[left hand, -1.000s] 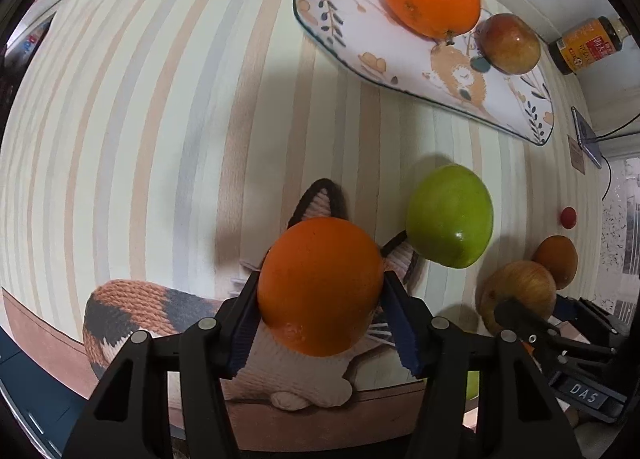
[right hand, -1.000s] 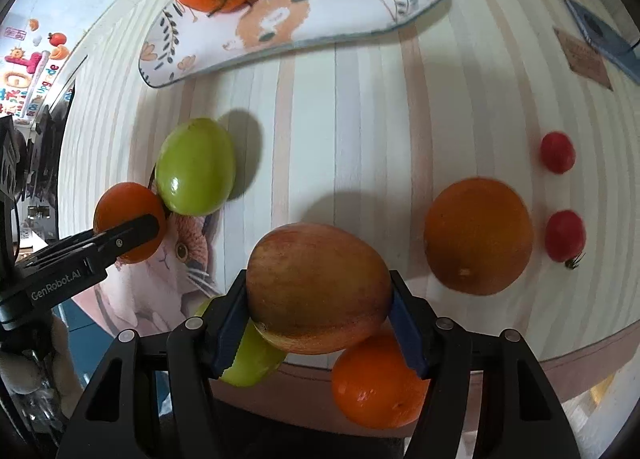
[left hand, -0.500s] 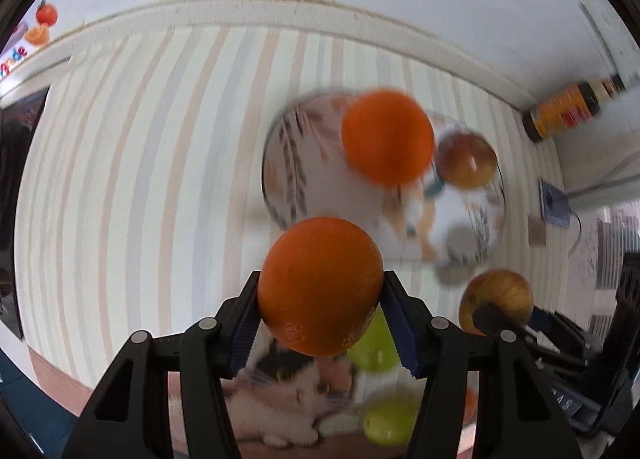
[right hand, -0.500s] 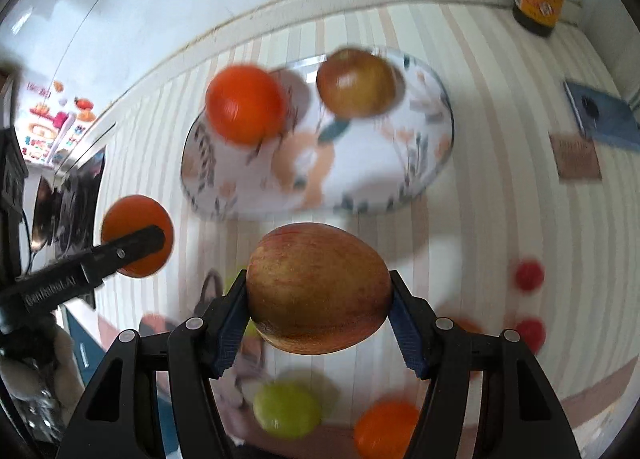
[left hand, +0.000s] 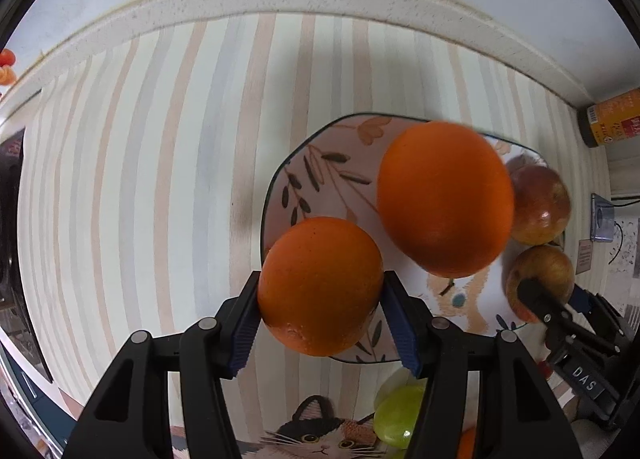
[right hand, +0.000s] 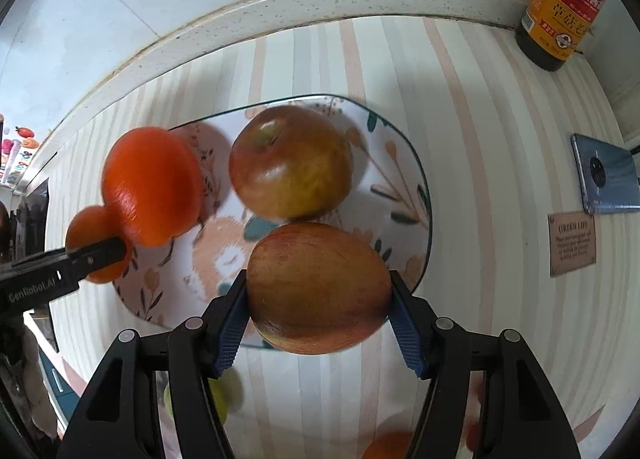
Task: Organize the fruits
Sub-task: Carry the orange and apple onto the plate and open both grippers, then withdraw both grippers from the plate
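Each gripper (left (left hand: 320,319), right (right hand: 318,319)) grips fruit above the plate (right hand: 420,195).

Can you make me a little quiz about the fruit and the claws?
1. True or false: the left claw is empty.
2. What does the right claw hold? A banana, B apple, C lemon.
3. How many fruits already lie on the plate?

Key: 1 false, it grips an orange. 2 B, an apple. 3 two: an orange on the plate and an apple on the plate.
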Available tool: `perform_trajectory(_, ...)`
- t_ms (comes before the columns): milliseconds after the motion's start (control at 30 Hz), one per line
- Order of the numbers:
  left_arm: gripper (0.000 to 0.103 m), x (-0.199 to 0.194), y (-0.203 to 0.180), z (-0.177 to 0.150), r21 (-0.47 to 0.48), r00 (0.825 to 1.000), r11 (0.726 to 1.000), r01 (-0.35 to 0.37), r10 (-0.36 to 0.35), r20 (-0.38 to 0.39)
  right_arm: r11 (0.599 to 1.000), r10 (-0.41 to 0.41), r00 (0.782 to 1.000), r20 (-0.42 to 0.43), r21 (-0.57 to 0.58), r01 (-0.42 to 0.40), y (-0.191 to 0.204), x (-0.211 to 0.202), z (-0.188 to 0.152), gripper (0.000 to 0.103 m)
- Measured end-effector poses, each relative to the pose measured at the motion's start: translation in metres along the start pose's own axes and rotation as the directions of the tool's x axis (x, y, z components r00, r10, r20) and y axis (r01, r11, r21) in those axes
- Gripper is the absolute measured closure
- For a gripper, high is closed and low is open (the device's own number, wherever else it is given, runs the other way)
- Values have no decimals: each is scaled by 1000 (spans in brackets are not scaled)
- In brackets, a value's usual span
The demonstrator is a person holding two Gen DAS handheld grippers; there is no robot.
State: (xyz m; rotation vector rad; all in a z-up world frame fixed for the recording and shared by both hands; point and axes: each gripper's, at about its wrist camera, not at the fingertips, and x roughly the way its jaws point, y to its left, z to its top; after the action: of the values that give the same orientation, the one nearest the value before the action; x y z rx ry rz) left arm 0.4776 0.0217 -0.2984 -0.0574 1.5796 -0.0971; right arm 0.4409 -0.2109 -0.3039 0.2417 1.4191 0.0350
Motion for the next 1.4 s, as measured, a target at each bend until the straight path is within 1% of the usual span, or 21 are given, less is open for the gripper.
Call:
perform_trajectory(100, 47, 5, -2, -2, 3, 1000, 1000, -11, 11, 3, 1000, 4, 1000, -2, 2, -4, 2, 6, 6, 35)
perform_trajectory(133, 47, 6, -2, -2, 3, 1000, 1000, -15, 15, -4, 1000, 1, 1000, -6, 3, -1, 2, 7, 7, 33)
perform_trajectory(167, 47, 6, -2, -2, 2, 1000, 1000, -17, 17, -9, 1000, -4, 1000, -9, 2, 4, 3, 8, 5, 31)
perform_trajectory(200, 47, 7, -4, -2, -2, 1000, 1000, -17, 17, -11, 1000, -3, 1000, -7, 5, 3, 4, 5, 3, 26)
perform_trajectory(233, 47, 7, -3, -3, -9, 1000, 1000, -14, 14, -13, 1000, -4, 1000, -6, 10, 4, 4, 4, 5, 20)
perform_trajectory(300, 45, 4, -1, -4, -17, 1000, 1000, -2, 2, -6, 1000, -5, 1000, -2, 19, 6, 0, -5, 4, 13)
perform_trajectory(367, 24, -4, -2, -9, -1, 999, 1000, -15, 15, 30, 1000, -12, 1000, 0, 24, 12, -2, -13, 5, 12)
perform_trajectory(433, 14, -16, 1, -15, 8, 998, 1000, -30, 30, 57, 999, -19, 1000, 10, 29, 19, -5, -22, 3, 11)
perform_trajectory(467, 13, -21, 2, -18, 7, 997, 999, -32, 31, 68, 999, -22, 1000, 17, 29, 22, -5, -28, 1, 11)
perform_trajectory(567, 13, -35, 2, -28, -1, 995, 1000, -23, 23, 97, 999, -38, 999, 38, 26, 37, -5, -44, -5, 11)
perform_trajectory(700, 13, -58, -2, -52, 3, 987, 999, -52, 51, 152, 996, -86, 992, 87, -4, 87, 6, -67, -22, 10)
perform_trajectory(833, 13, -78, -8, -75, 3, 978, 998, -63, 61, 201, 997, -69, 991, 114, -10, 71, 12, -93, -43, 10)
perform_trajectory(933, 13, -103, -12, -103, -1, 963, 998, -60, 59, 261, 997, -74, 987, 142, -23, 78, 14, -114, -59, 10)
perform_trajectory(1000, 13, -117, -16, -116, 3, 949, 996, -85, 80, 304, 996, -76, 983, 167, -32, 83, 17, -127, -69, 10)
perform_trajectory(1067, 13, -128, -19, -130, 6, 938, 996, -88, 81, 338, 995, -83, 977, 196, -44, 94, 20, -148, -83, 10)
perform_trajectory(1100, 13, -135, -21, -136, 9, 931, 995, -102, 92, 353, 994, -84, 974, 210, -48, 96, 22, -155, -87, 10)
perform_trajectory(1200, 13, -152, -26, -152, 21, 923, 995, -99, 84, 375, 994, -79, 967, 243, -59, 96, 26, -179, -104, 10)
perform_trajectory(1400, 13, -179, -31, -185, 26, 911, 998, -64, 48, 410, 993, -60, 954, 294, -77, 86, 34, -219, -135, 10)
